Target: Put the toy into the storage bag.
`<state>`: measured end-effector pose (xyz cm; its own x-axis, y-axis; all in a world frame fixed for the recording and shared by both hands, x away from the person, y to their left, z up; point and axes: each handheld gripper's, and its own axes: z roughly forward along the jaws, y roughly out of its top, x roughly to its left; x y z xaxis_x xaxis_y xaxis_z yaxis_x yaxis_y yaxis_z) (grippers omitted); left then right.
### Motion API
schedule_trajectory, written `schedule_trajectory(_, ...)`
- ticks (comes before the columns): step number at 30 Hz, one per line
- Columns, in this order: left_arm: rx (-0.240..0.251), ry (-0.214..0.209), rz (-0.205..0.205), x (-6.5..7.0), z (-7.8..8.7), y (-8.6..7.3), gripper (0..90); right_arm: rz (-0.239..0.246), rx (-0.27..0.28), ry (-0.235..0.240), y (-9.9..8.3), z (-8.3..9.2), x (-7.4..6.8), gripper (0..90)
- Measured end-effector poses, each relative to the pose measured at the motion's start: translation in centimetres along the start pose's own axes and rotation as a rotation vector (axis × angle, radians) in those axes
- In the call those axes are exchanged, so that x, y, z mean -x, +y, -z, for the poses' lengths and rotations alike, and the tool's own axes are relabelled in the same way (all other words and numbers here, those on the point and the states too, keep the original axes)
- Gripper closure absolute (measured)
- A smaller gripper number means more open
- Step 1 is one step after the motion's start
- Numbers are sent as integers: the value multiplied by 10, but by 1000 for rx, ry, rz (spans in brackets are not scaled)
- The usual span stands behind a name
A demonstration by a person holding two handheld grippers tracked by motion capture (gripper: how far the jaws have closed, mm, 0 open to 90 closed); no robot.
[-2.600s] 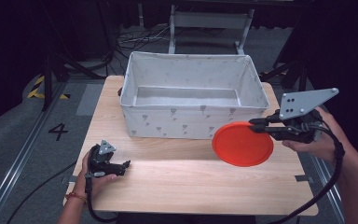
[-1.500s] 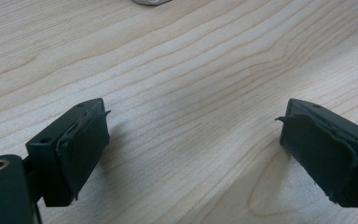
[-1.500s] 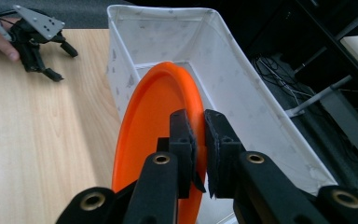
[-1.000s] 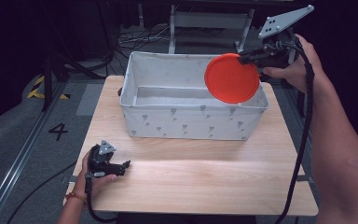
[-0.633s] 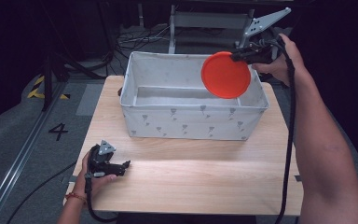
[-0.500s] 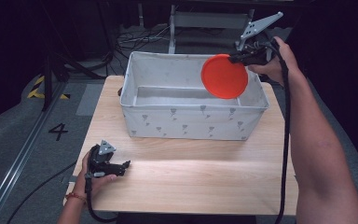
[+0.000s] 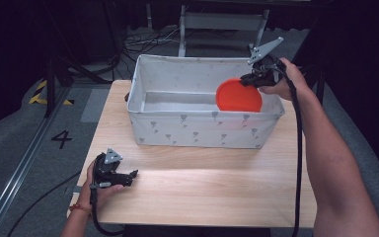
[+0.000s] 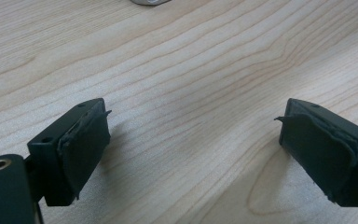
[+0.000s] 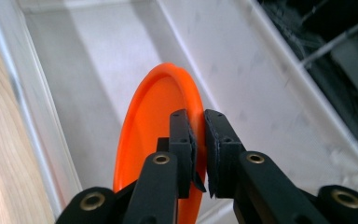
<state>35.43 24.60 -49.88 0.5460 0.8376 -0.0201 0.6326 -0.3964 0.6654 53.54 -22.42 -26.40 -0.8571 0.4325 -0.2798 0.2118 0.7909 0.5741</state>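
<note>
An orange plate (image 7: 238, 96) hangs on edge inside the right end of the white fabric bin (image 7: 197, 130). My right gripper (image 7: 250, 79) is shut on the plate's upper rim; in the right gripper view the two black jaws pinch the plate (image 9: 154, 126) at its edge (image 9: 199, 140) above the bin's floor. My left gripper (image 7: 128, 175) rests on the wooden table (image 7: 202, 182) near its front left corner, held by a hand. Its pads (image 8: 86, 140) stand wide apart over bare wood, with nothing between them.
The bin (image 9: 74, 60) takes up the back half of the table and is otherwise bare inside. A metal frame (image 7: 222, 22) and cables lie on the dark floor behind. A "4" mark (image 7: 61, 139) sits on the floor at left.
My right gripper carried the orange plate from the table's right side up over the bin's rim and lowered it into the bin's right end. The left gripper stayed still.
</note>
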Motion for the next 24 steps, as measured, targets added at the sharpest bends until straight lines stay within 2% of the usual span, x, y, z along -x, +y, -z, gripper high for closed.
schedule_trajectory(7,0,1,1,0,0,0,88,51,-80,61,-13,-12,-7,824)
schedule_trajectory(8,0,0,0,0,0,0,88,72,-109,85,-14,-15,-9,825)
schedule_trajectory(9,0,0,0,0,0,0,87,72,-109,85,-14,-15,-9,825)
schedule_trajectory(13,0,0,0,0,0,0,88,128,-200,127,-18,-19,-13,824)
schedule_trajectory(15,0,0,0,0,0,0,88,132,-205,134,-19,-19,-13,823)
schedule_trajectory(24,0,0,0,0,0,0,88,168,-304,188,-16,-23,-17,818)
